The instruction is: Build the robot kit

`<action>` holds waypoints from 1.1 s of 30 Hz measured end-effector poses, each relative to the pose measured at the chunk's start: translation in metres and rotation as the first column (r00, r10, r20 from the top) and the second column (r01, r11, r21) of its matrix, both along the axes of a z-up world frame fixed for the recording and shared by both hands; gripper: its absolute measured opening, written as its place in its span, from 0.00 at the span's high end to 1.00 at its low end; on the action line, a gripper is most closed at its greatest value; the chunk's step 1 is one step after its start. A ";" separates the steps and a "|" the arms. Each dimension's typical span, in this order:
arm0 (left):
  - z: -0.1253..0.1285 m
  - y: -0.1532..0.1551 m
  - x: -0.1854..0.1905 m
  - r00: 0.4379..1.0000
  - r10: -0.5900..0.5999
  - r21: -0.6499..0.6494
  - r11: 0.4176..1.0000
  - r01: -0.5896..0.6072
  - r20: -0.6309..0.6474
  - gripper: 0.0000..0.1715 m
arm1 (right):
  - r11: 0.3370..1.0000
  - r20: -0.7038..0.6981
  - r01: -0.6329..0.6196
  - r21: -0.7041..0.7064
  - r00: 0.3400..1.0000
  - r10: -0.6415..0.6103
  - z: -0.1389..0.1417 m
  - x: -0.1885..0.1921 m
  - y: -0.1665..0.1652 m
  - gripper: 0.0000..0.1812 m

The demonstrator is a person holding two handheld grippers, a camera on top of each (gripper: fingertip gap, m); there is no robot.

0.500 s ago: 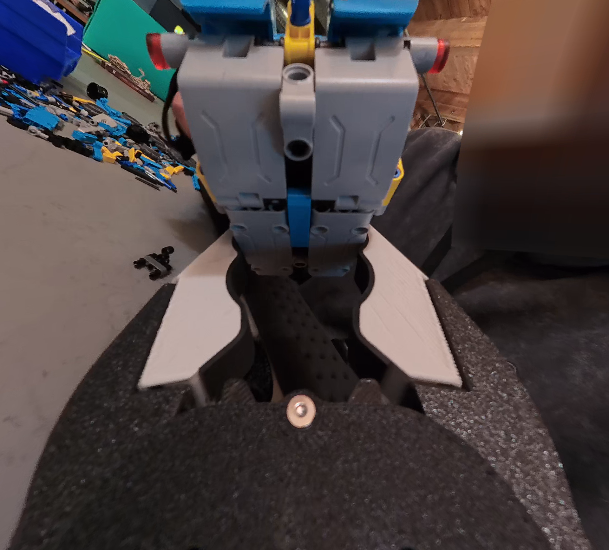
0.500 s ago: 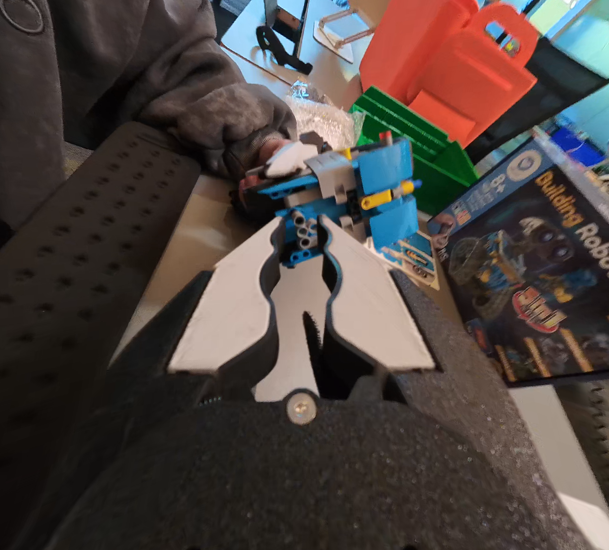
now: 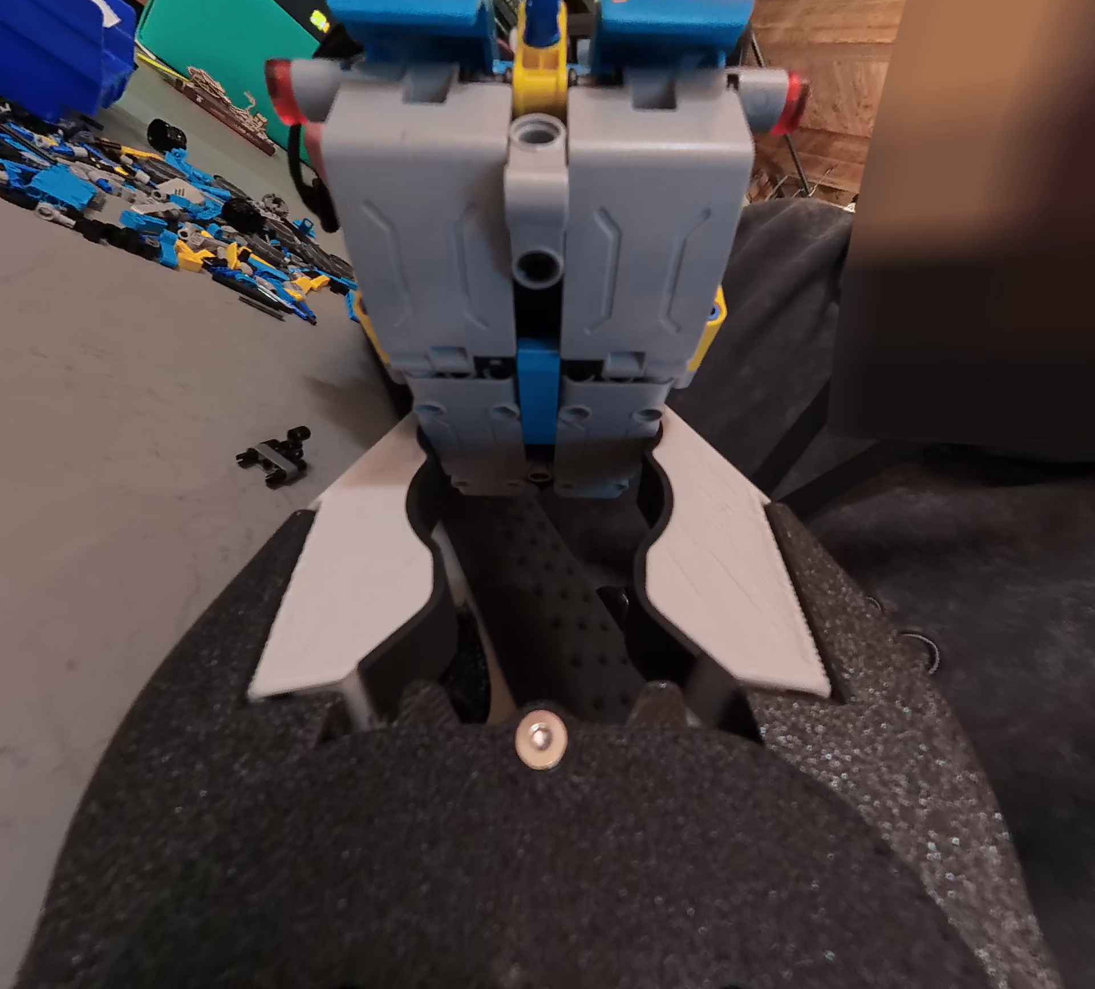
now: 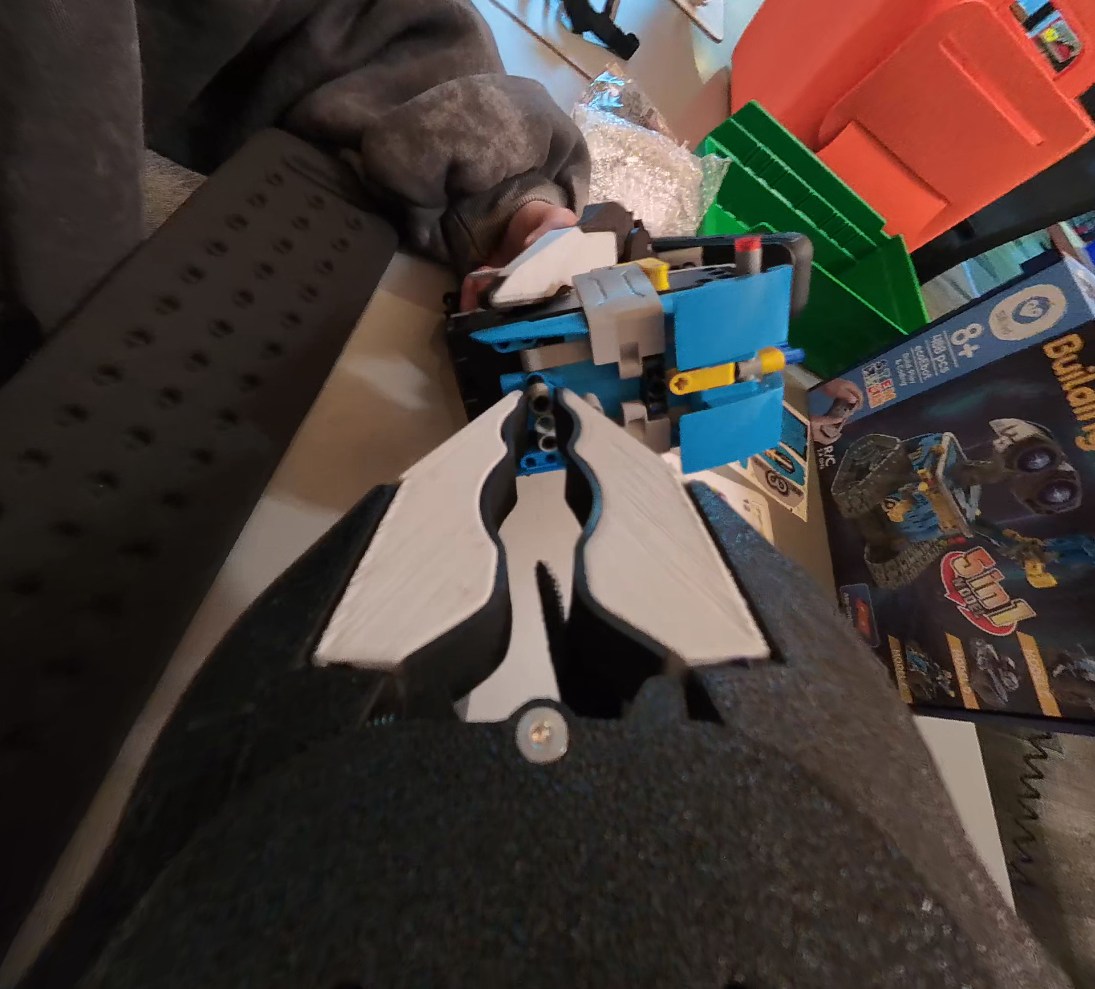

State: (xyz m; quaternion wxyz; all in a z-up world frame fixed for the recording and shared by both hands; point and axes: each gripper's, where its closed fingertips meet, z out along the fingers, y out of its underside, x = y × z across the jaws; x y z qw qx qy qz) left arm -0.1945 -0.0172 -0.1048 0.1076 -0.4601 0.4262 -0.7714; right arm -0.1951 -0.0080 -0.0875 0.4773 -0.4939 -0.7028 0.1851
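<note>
Together, left gripper (image 3: 536, 463) and right gripper (image 4: 542, 415) clamp one brick-built model (image 3: 536, 249), left at its grey base, right on a blue beam.

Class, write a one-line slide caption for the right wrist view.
Right gripper pinches the brick model by a blue beam.

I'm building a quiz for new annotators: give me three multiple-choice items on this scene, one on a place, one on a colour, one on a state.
1. Where do the loose bricks lie in the left wrist view?
A left of the brick model
B right of it
C on it

2. What colour is the bin under the orange bins?
A yellow
B green
C white

3. The left gripper is
A open, empty
B out of view
C shut on the brick model

Answers: 1 A, they are scattered on the table at left; 2 B, green walls show; 3 C, both fingers clamp its base.
</note>
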 end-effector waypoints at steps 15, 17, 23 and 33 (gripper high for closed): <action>0.000 0.008 0.001 0.999 0.043 -0.016 0.999 -0.043 0.000 0.62 | 0.998 0.068 0.042 0.047 0.997 -0.045 -0.006 -0.006 0.007 0.96; 0.006 0.010 -0.001 0.998 0.048 -0.032 0.998 -0.047 0.032 0.62 | 0.998 -0.003 0.057 -0.002 0.998 -0.057 0.002 -0.008 0.010 0.96; 0.009 0.005 -0.002 0.998 0.032 -0.022 0.999 -0.030 0.054 0.62 | 0.996 -0.165 0.074 -0.051 0.983 -0.082 0.021 0.001 0.004 0.97; 0.010 0.001 -0.004 0.998 0.005 -0.025 1.000 -0.003 0.065 0.63 | 0.991 -0.149 0.071 -0.110 0.985 -0.087 0.010 -0.004 0.003 1.00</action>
